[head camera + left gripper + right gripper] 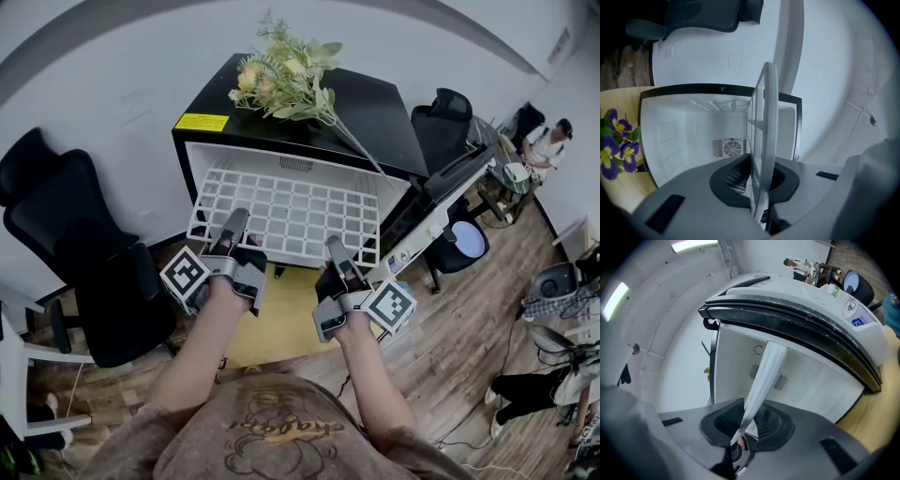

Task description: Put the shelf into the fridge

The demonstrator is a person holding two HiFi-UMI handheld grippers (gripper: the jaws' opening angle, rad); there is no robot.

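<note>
forearms (192, 356) of the person reached out from a brown shirt, each hand carrying 1 tool. the left gripper (232, 228) had its 2 jaws clamped on the near rail of the white lattice shelf (291, 211), toward its left corner; that gripper's own camera showed the rail pinched between the dark pads. the right gripper (337, 253) was closed on the same rail toward the right corner, with only that thin white edge between its pads. 2 grips set well apart looked chosen to stop a wide, light panel from twisting or sagging, and both tools pointed about level at the opening so the shelf could slide in flat. the shelf lay in front of the black fridge (375, 112), its far edge at the mouth of the white cavity; whether it had met any side ledges i could not tell. the door (441, 197) hung wide open to the right, clear of the path. a spray of flowers (286, 80) lay on the fridge top, and a black office chair (84, 244) stood to the left, apart from the shelf. by my reckoning the push inward was yet to come.
</note>
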